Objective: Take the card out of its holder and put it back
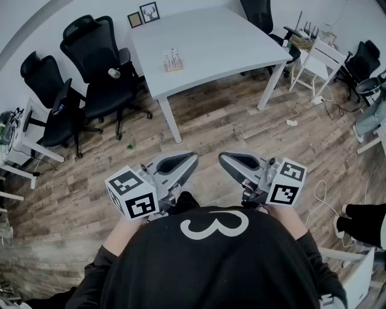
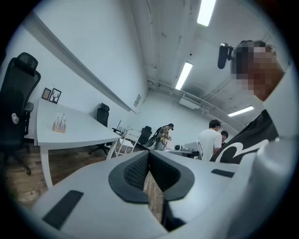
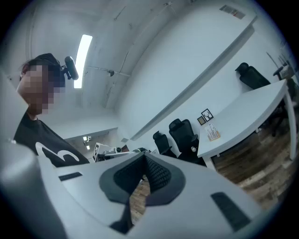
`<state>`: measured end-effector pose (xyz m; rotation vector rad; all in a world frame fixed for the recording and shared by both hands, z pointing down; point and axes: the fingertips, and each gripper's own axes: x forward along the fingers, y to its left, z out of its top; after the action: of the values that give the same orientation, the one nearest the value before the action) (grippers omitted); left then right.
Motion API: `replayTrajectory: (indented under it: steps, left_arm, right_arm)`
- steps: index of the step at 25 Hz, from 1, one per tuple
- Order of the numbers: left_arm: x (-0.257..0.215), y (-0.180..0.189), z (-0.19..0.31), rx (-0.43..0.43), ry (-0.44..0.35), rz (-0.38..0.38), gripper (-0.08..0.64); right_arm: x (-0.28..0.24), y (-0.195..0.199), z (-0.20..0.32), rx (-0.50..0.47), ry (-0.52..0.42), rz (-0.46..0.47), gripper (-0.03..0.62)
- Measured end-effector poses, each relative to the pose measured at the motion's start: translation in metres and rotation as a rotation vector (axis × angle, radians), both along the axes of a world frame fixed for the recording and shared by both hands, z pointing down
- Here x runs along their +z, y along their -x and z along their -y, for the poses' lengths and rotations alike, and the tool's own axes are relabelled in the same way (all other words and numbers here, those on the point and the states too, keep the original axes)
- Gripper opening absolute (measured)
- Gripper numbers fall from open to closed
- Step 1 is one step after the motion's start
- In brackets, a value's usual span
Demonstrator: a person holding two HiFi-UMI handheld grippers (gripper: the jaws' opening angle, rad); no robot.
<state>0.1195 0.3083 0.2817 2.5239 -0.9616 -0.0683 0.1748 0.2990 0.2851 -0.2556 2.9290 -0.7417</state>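
A card holder with a card (image 1: pixel 172 60) stands on the white table (image 1: pixel 229 42), far ahead of me; it also shows small in the left gripper view (image 2: pixel 59 124) and the right gripper view (image 3: pixel 213 134). My left gripper (image 1: pixel 192 158) is held close to my body, over the wooden floor, jaws shut with nothing between them. My right gripper (image 1: pixel 224 159) hangs beside it at the same height, also shut and empty. In each gripper view the black pads (image 2: pixel 140 170) (image 3: pixel 156 175) meet at the tips.
Two black office chairs (image 1: pixel 90 66) stand at the table's left. Two small picture frames (image 1: pixel 143 14) lean at the table's far corner. A white chair (image 1: pixel 316 63) and cables lie to the right. Other people (image 2: pixel 212 137) stand in the background.
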Motion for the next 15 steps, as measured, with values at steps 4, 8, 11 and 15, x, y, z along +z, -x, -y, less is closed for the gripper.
replayTrajectory:
  steps: [4,8,11,15]
  left_arm:
    - [-0.002,0.000,0.000,-0.001,0.000,-0.003,0.014]
    - [-0.006,-0.002,-0.002,-0.007,-0.002,-0.002,0.014]
    - [-0.005,0.000,-0.007,-0.023,-0.010,0.005,0.014]
    - [0.001,0.007,-0.011,-0.068,-0.001,-0.009,0.014]
  right_arm:
    - [-0.003,0.001,-0.002,-0.008,-0.001,-0.003,0.008]
    - [-0.005,0.001,-0.004,-0.022,0.010,0.003,0.008]
    - [-0.002,0.001,-0.004,-0.027,0.023,0.007,0.008]
    - [0.001,0.002,-0.003,-0.052,0.035,0.029,0.008]
